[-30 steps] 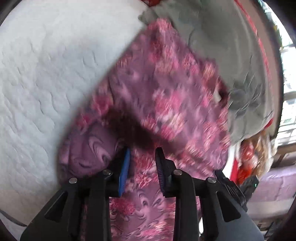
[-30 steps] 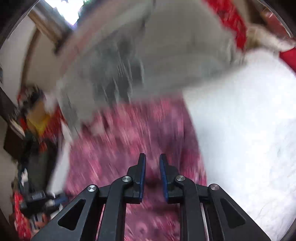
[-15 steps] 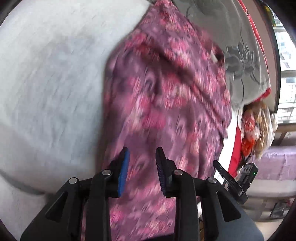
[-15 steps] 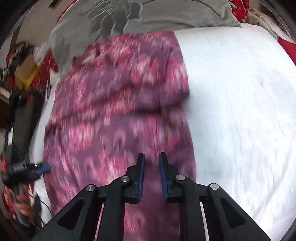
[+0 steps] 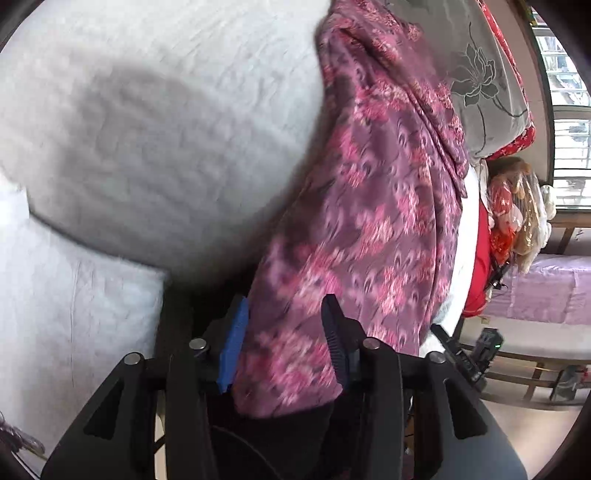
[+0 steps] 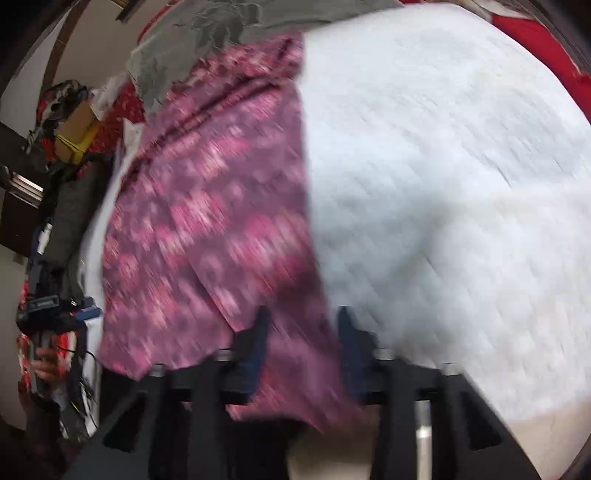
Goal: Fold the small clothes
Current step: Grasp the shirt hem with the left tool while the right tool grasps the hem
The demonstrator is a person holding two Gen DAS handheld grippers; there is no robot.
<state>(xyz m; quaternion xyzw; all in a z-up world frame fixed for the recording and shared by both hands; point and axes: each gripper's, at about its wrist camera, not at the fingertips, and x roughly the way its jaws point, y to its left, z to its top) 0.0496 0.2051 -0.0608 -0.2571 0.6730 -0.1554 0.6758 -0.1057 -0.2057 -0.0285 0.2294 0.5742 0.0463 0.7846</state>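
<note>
A purple garment with a pink flower print (image 5: pixel 373 206) lies stretched along the edge of a white quilted bed (image 5: pixel 155 122), its near end hanging over the edge. My left gripper (image 5: pixel 284 325) is open, with the garment's near end lying between its fingers. In the right wrist view the same garment (image 6: pixel 221 206) lies on the bed (image 6: pixel 443 166), and my right gripper (image 6: pixel 303 332) is open with the garment's near corner between its fingers. This view is blurred.
A grey pillow with a dark flower print (image 5: pixel 476 81) lies at the garment's far end; it also shows in the right wrist view (image 6: pixel 207 33). Red bedding (image 5: pixel 480 266) hangs at the bed's side. A lilac bench (image 5: pixel 539 291) stands on the right. Clutter (image 6: pixel 70 122) is piled left of the bed.
Both grippers have drawn back toward the near bed edge, and the garment has been laid out long and flat. Both grippers' jaws have opened wider.
</note>
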